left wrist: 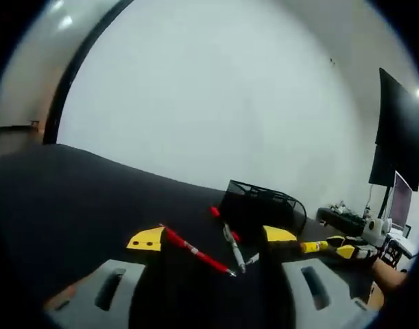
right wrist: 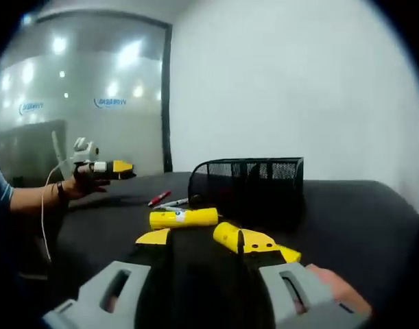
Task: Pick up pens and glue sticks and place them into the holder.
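1. Right tongs (right wrist: 219,241): seen low in the right gripper view, yellow-tipped jaws rising from the bottom. A yellow glue stick (right wrist: 231,236) lies slanted at the right-hand tip; whether it is pinched or merely rests there cannot be told, and the jaws are set fairly close. Risk judged: if the hold is only on the rounded end, the stick may slip or roll off when lifted.

2. Second glue stick (right wrist: 184,218): yellow, lying crosswise on the black surface (right wrist: 346,205) just beyond the right tongs. Risk judged: it may be nudged and rolled by a forward push.

3. Left tongs (left wrist: 212,238): in the left gripper view, jaws spread wide, nothing between them. A red pen (left wrist: 195,252) and a grey pen (left wrist: 233,248) lie on the surface in the gap, their near ends converging. Risk judged: both pens may be caught at once, or one flicked aside.

4. Mesh holder (right wrist: 247,179): black, upright, behind the pens and glue sticks, near both tongs. Risk judged: its rim may be struck by a long pen brought in flat.

5. Pose: the left tongs are held low and nearly level by a hand (right wrist: 82,181) at the left of the right gripper view; the right tongs are aimed at the holder, a finger showing at the grip.
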Available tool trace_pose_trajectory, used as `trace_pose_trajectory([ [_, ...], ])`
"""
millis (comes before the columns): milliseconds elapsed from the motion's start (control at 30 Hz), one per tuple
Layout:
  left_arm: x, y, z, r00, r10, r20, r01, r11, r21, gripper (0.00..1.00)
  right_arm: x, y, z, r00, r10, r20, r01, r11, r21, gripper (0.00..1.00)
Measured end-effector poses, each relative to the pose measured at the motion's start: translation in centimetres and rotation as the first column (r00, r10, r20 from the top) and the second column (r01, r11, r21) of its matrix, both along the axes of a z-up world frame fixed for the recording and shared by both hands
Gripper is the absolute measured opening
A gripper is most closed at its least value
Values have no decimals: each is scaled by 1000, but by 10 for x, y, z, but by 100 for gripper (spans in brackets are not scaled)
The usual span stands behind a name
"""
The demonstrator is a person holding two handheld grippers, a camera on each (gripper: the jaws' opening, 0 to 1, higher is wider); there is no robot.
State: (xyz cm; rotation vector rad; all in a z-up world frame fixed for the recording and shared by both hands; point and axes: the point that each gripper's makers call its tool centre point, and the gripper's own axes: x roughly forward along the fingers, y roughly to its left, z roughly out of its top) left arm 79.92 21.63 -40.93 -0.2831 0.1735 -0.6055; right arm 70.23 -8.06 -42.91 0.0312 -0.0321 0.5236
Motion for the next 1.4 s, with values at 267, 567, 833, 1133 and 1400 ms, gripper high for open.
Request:
trace_pose_trajectory([
  [267, 7, -18, 5, 935, -303, 184, 235, 918, 319, 49, -2, 2, -4, 999, 17, -35, -17, 1000, -11, 34],
  [567, 11, -20, -28, 827, -561, -36, 478, 666, 573, 51, -3, 3, -2, 998, 38, -43, -37, 999, 19, 34],
  [833, 30, -26, -29, 803, -593, -59, 478, 581, 658, 31, -3, 5, -3, 998, 42, -53, -41, 999, 25, 33],
  [1133, 43, -25, -39, 716, -661, -225, 476, 226, 850, 33, -2, 3, -1, 997, 44, -56, -41, 998, 50, 33],
  [1400, 44, -38, -48, 598, -730, -330, 442, -43, 896, 37, -1, 6, -5, 996, 52, -70, -50, 998, 34, 32],
])
